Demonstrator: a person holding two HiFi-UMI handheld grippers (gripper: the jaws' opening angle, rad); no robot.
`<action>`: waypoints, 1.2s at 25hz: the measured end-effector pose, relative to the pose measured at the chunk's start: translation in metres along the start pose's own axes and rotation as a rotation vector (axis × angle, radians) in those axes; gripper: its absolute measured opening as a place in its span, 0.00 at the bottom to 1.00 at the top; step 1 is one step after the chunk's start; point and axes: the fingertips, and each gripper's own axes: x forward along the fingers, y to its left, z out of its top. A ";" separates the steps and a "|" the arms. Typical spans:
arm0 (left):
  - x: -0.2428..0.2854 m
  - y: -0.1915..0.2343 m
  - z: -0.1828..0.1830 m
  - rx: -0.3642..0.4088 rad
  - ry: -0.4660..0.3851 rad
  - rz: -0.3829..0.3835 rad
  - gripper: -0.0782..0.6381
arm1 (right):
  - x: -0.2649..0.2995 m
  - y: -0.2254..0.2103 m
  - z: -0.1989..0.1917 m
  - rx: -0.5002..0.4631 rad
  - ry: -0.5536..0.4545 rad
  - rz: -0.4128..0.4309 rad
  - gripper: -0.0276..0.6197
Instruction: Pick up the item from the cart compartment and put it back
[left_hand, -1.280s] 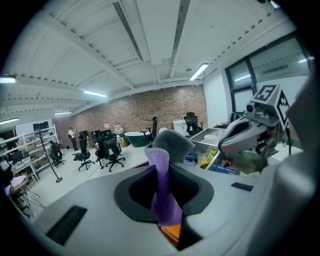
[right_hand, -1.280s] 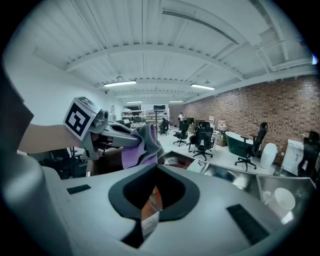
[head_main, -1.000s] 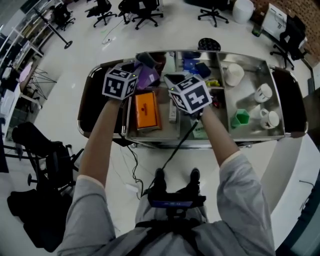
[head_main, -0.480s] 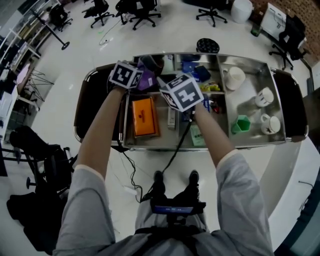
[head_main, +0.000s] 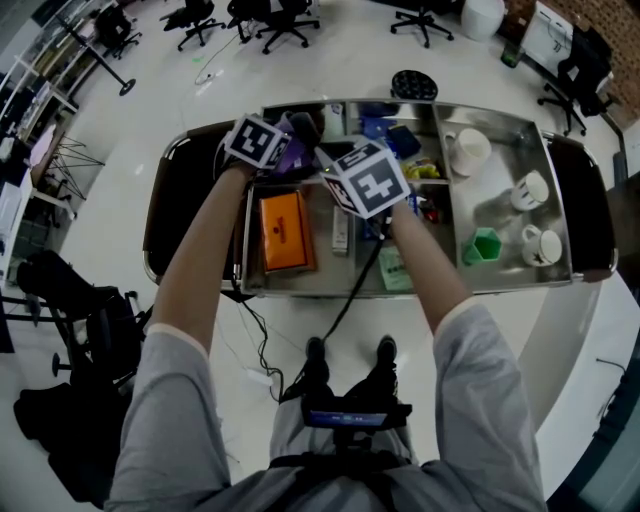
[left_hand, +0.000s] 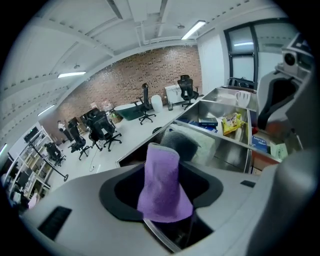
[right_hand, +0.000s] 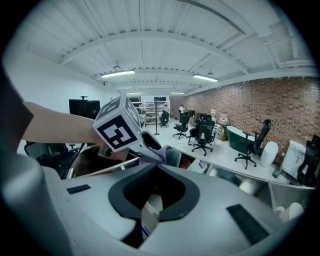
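While the left tool (left_hand: 166, 222), clamped on the purple cloth (left_hand: 161, 180), has been carried toward the cart's (head_main: 480, 290) far-left corner, replacement seems pending; the right tool (right_hand: 150, 200) is closed on a slim white box (right_hand: 146, 220).

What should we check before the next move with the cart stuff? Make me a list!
1. Left gripper grips the purple cloth: ok, jaws shut on it.
2. Cloth lifted clear of the cart: cannot tell.
3. Right gripper grips its pale flat thing: ok.
4. The two grippers kept apart: ok, close but not touching.
5. Free spot in the cart for the cloth: cannot tell, the grippers hide it.
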 end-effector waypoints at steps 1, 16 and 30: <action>0.000 -0.002 0.000 -0.001 -0.005 -0.004 0.47 | 0.000 0.000 0.000 -0.001 0.000 -0.001 0.06; -0.033 0.003 -0.004 -0.055 -0.064 0.057 0.56 | -0.011 0.004 -0.001 0.012 -0.004 -0.004 0.06; -0.130 -0.033 -0.022 -0.155 -0.281 0.166 0.21 | -0.062 0.000 -0.006 0.054 -0.037 -0.062 0.06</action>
